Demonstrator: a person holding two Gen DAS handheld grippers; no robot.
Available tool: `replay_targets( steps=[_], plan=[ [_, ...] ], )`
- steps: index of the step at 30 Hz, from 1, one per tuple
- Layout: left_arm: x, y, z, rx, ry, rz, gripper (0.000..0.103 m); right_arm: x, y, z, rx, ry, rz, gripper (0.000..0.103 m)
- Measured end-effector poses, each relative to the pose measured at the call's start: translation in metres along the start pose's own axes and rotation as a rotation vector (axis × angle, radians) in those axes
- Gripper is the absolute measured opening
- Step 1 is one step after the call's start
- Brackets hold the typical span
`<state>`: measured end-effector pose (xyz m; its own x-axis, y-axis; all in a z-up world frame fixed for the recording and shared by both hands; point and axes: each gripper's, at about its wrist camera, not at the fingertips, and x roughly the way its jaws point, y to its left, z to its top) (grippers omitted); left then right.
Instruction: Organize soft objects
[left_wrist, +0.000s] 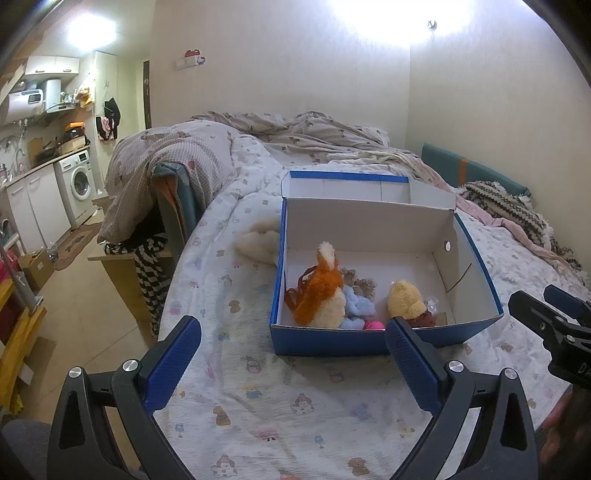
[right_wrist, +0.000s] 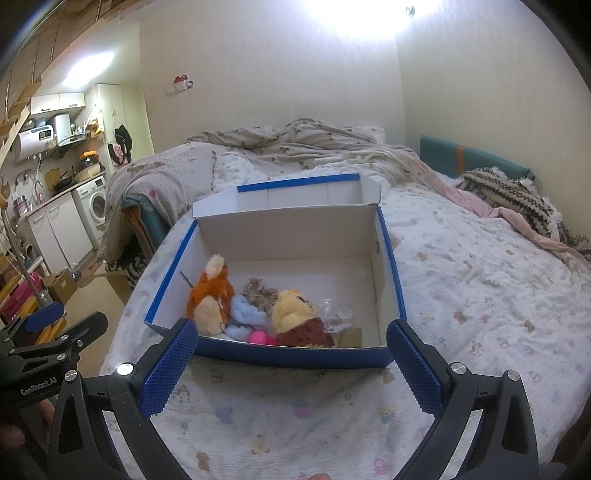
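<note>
My left tongs (left_wrist: 293, 345) & right tongs (right_wrist: 291, 345) both spread, empty, facing box (right_wrist: 295, 356) w/ plush toys (right_wrist: 295, 314) on bed (right_wrist: 461, 280).

One blue box (right_wrist: 295, 356) stands on the bed (right_wrist: 461, 280), lid flap open. Inside it are two plush toys – one orange fox-like toy (right_wrist: 210, 295) and one yellow bear (right_wrist: 295, 314) in a dark red dotted skirt. Beside them lie one light blue fuzzy piece (right_wrist: 245, 314), one brown scrunchie (right_wrist: 260, 291), one pink item (right_wrist: 258, 338) and one clear plastic wrapper (right_wrist: 338, 314). Outside the box, one cream plush (left_wrist: 258, 240) lies on the bed – three plush toys in all.
</note>
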<state>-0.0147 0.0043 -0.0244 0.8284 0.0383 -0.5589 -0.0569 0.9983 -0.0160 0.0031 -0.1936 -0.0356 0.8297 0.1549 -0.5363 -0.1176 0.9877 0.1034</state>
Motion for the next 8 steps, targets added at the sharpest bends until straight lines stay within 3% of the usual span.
replay_targets(
  steps=[8],
  plan=[
    [0.0010, 0.0027, 0.0005, -0.013, 0.008, -0.008, 0.100, 0.0001, 0.0004, 0.0000, 0.001, 0.000, -0.001, 0.103]
  ],
)
